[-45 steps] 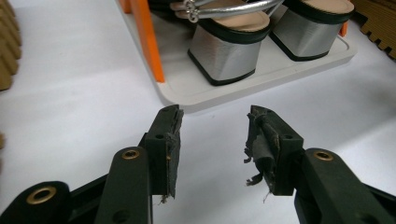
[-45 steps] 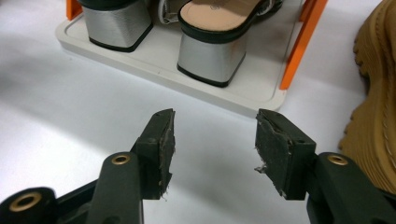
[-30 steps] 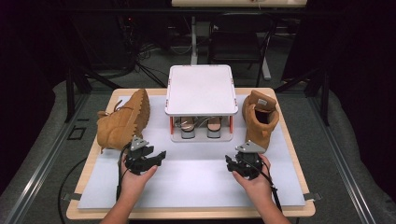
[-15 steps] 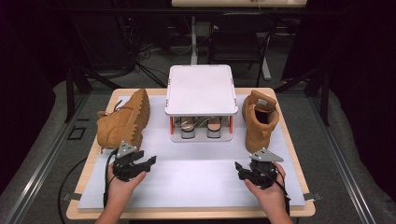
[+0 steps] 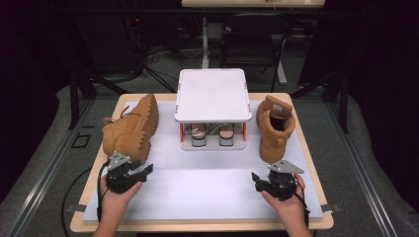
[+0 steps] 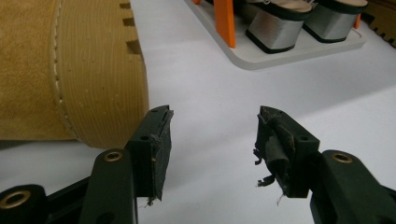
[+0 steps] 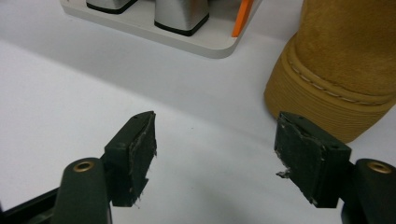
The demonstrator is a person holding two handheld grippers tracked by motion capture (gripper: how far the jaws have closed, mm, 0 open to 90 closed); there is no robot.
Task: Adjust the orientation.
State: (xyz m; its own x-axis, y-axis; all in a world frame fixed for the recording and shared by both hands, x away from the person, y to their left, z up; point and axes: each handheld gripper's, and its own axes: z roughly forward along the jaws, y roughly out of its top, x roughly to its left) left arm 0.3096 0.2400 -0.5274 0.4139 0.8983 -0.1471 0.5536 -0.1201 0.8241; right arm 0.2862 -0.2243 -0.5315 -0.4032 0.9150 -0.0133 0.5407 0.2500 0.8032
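A tan suede boot (image 5: 131, 128) lies on its side at the left of the white mat, its ribbed sole (image 6: 102, 70) just beyond my left jaw. A matching boot (image 5: 274, 128) stands upright at the right, and its heel (image 7: 341, 60) shows in the right gripper view. My left gripper (image 5: 145, 170) rests low in front of the left boot. It is open, its jaws have just been closing a little, and nothing is between them (image 6: 212, 135). My right gripper (image 5: 256, 178) sits in front of the right boot. It is open, has just widened, and is empty (image 7: 215, 149).
A white two-level shoe rack (image 5: 212, 94) stands at the middle back, with a pair of silver-heeled shoes (image 5: 210, 134) on its lower shelf (image 6: 280, 60). The white mat (image 5: 197, 187) covers a wooden table. Dark floor and frame bars surround it.
Both hands have drawn back from the boots toward the table's front edge, the left one going left and the right one going right. Neither boot has moved.
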